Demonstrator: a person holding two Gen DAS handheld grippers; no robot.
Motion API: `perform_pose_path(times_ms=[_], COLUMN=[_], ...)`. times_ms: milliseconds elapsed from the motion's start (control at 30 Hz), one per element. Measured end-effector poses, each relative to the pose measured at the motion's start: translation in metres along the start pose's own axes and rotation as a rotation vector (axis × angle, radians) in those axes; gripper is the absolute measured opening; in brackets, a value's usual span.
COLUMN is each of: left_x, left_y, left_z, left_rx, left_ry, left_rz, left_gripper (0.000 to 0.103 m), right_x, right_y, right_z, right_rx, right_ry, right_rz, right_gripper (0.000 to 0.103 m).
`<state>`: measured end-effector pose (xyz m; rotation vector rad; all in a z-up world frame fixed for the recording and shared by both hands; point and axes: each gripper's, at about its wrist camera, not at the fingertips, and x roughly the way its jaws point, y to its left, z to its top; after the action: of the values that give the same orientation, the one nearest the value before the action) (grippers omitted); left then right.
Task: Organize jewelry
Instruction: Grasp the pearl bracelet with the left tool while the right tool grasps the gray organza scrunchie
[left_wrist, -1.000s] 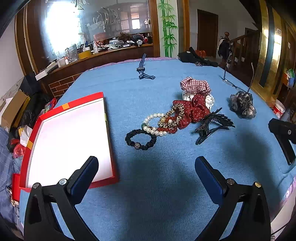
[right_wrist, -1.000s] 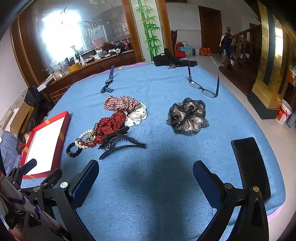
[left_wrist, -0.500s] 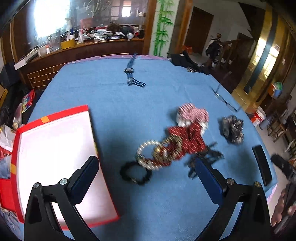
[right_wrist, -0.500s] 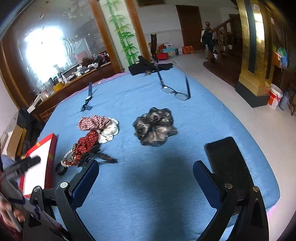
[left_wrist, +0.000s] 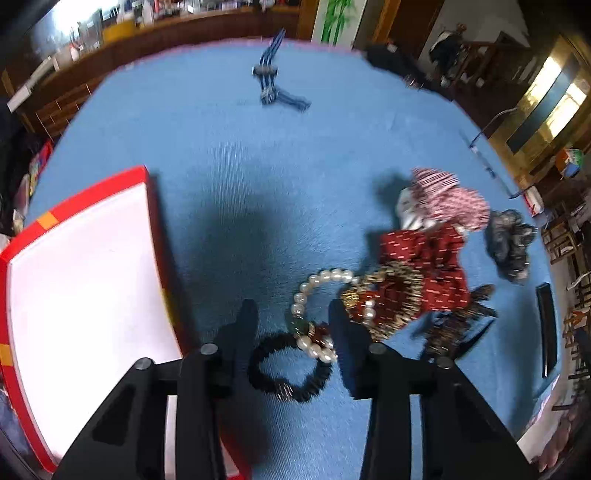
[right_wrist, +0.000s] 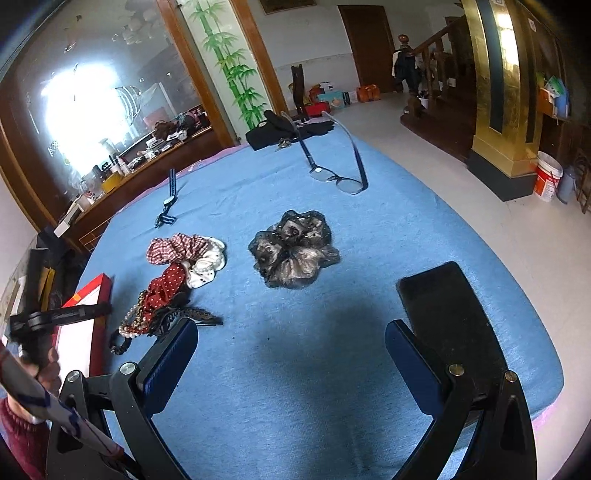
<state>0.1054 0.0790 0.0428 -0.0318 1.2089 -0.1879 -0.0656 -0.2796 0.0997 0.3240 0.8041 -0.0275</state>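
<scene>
My left gripper (left_wrist: 291, 317) hangs over a heap of jewelry on the blue table. Its jaws are partly closed, with a gap between them. A pearl bracelet (left_wrist: 314, 295) and a black beaded hair tie (left_wrist: 290, 371) lie between and just below the fingers, not gripped. A red dotted scrunchie (left_wrist: 428, 262), a gold chain bracelet (left_wrist: 391, 295) and a black claw clip (left_wrist: 458, 325) lie to the right. The red-rimmed white tray (left_wrist: 74, 273) is at the left. My right gripper (right_wrist: 291, 343) is open and empty above bare cloth; the heap (right_wrist: 162, 295) lies to its left.
A grey lace scrunchie (right_wrist: 293, 254), glasses (right_wrist: 338, 177), a checked scrunchie (right_wrist: 177, 247) and a striped blue band (right_wrist: 168, 206) lie on the table. A black phone (right_wrist: 447, 317) lies by the right edge. Black cloth (right_wrist: 280, 129) sits at the far end.
My left gripper has risen, tilted down over the heap and narrowed its jaws around the pearl bracelet area. My right gripper has lifted and stayed open.
</scene>
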Motion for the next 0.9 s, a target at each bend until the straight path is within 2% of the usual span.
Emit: perform_pose_path(times_ms=[267, 367, 400, 433, 567, 700, 900], left_x=[0.025, 0.032, 0.031, 0.031, 0.028, 0.003, -0.063], left_y=[-0.005, -0.01, -0.013, -0.013, -0.017, -0.019, -0.038], left_z=[0.009, 0.01, 0.009, 0.009, 0.004, 0.002, -0.003], left_rx=[0.031, 0.056, 0.066, 0.065, 0.076, 0.07, 0.107], left_ry=[0.041, 0.024, 0.021, 0.021, 0.003, -0.048, -0.17], left_rz=[0.013, 0.052, 0.053, 0.046, 0.051, 0.001, -0.09], left_gripper=[0.037, 0.026, 0.016, 0.011, 0.009, 0.009, 0.009], right_x=[0.006, 0.008, 0.008, 0.008, 0.008, 0.008, 0.014], right_y=[-0.002, -0.002, -0.002, -0.001, -0.002, -0.004, -0.008], right_z=[-0.001, -0.002, -0.003, -0.003, -0.002, 0.0, 0.009], right_rx=[0.01, 0.014, 0.012, 0.01, 0.012, 0.019, 0.035], right_ry=[0.014, 0.019, 0.02, 0.02, 0.022, 0.019, 0.023], right_rz=[-0.006, 0.0, -0.001, -0.003, -0.007, -0.017, -0.023], right_gripper=[0.103, 0.103, 0.103, 0.103, 0.103, 0.103, 0.103])
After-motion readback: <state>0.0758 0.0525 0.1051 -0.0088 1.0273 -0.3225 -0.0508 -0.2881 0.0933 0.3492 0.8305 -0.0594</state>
